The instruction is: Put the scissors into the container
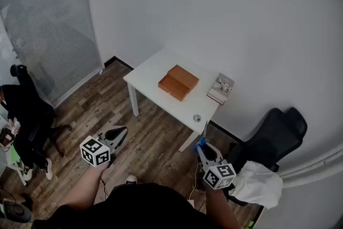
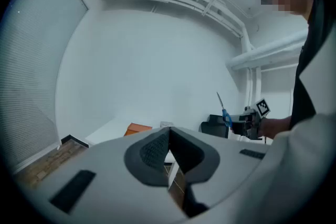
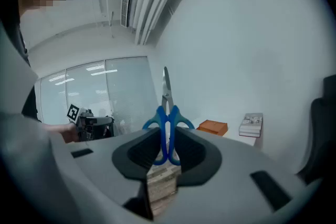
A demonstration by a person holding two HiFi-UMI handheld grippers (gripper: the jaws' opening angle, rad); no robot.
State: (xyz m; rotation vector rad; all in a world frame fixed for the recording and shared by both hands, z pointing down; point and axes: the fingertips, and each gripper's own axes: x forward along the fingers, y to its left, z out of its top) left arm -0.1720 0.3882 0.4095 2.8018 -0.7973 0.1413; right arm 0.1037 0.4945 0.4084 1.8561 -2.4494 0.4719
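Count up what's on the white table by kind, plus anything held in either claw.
Orange container: 1
Stack of books: 1
Small round silver object: 1
Blue-handled scissors, held in the right claw: 1
Total: 4

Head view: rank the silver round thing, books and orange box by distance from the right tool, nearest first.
1. Silver round thing, near edge of the table.
2. Books, right end, and orange box, mid-table: too close to call.
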